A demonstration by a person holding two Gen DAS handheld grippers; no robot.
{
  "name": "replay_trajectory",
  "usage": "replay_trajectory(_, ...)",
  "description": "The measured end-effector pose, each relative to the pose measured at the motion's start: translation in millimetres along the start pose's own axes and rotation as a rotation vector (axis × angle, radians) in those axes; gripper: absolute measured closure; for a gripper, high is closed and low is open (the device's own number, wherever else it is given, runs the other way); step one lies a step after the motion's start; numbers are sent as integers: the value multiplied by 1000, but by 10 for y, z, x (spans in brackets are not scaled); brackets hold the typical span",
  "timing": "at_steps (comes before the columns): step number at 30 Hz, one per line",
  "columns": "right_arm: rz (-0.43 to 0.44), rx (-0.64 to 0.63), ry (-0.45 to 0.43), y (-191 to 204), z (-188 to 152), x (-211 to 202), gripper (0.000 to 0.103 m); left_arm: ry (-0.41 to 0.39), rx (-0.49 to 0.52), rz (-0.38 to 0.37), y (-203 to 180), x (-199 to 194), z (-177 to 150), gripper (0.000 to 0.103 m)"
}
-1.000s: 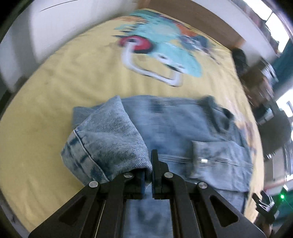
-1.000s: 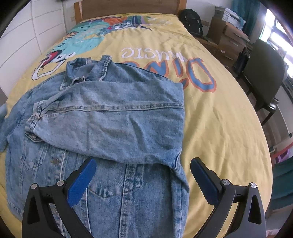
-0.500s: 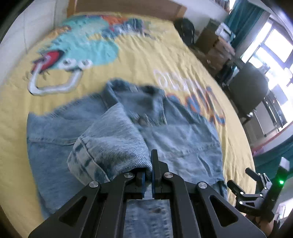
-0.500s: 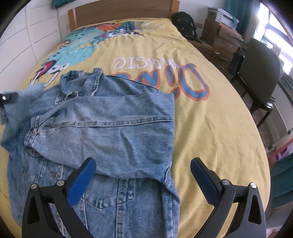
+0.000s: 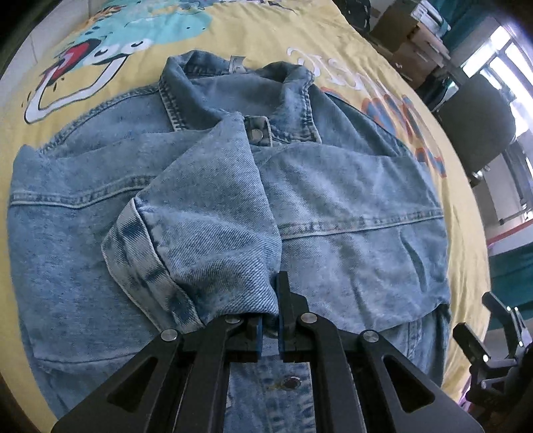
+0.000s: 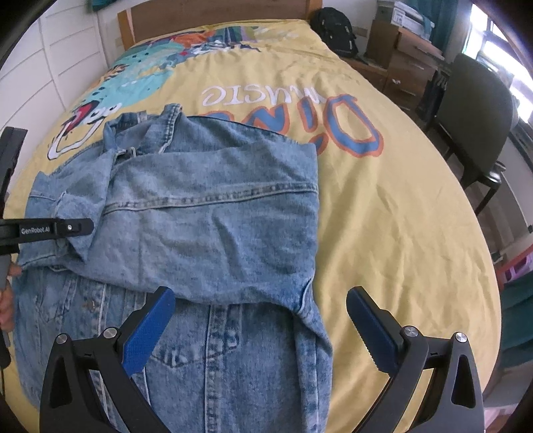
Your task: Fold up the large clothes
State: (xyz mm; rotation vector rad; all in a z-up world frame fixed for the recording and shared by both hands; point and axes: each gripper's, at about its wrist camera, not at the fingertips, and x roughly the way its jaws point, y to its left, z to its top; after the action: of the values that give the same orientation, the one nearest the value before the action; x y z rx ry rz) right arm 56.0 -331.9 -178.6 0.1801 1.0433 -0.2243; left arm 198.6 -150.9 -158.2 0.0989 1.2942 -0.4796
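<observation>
I am holding the cuff of the sleeve (image 5: 200, 239) of the denim jacket (image 5: 349, 206) in my left gripper (image 5: 269, 328). Its jaws are just starting to open, but the cuff is pinched between them. My right gripper (image 6: 260, 328) is wide open with nothing in it, and it hangs over the lower part of the jacket. The jacket lies spread on the yellow bed (image 6: 383, 206), nearer the left edge and the foot end, with its collar (image 5: 206, 76) toward the headboard (image 6: 213, 13). One sleeve is already folded across the chest. I think the thick cuff could spring back or slide off if I let go too soon, because denim is stiff. It could also land crooked and make a lumpy fold. I see no boxes or baskets on the bed, so nothing is inside anything here.
</observation>
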Motion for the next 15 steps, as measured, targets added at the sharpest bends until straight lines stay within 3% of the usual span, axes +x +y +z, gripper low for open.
replay_trajectory(2, 3, 5, 1, -4, -8, 7, 1, 5, 5, 49, -37, -47, -11, 88)
replay_trajectory(3, 5, 4, 0, -5, -9, 7, 1, 6, 0, 56, -44, -65, -10, 77)
replay_trajectory(4, 9, 4, -3, -5, -14, 6, 0, 9, -2, 50, -51, -86, -17, 59)
replay_trajectory(5, 15, 3, -3, -3, -22, 7, 1, 10, 0, 29, -70, -102, -21, 49)
replay_trajectory(7, 17, -1, -2, 0, -40, 7, 0, 9, 21, 26, -131, -143, -39, 17)
replay_trajectory(10, 16, -2, 3, -15, -64, 1, 0, -16, 68, 37, -186, -217, -75, 4)
replay_trajectory(12, 14, 7, 0, -54, -76, -12, 0, -22, 79, 57, -172, -246, -102, 3)
replay_trajectory(15, 13, 23, 0, -106, -86, -25, 0, -24, 67, 20, -104, -337, -147, 1)
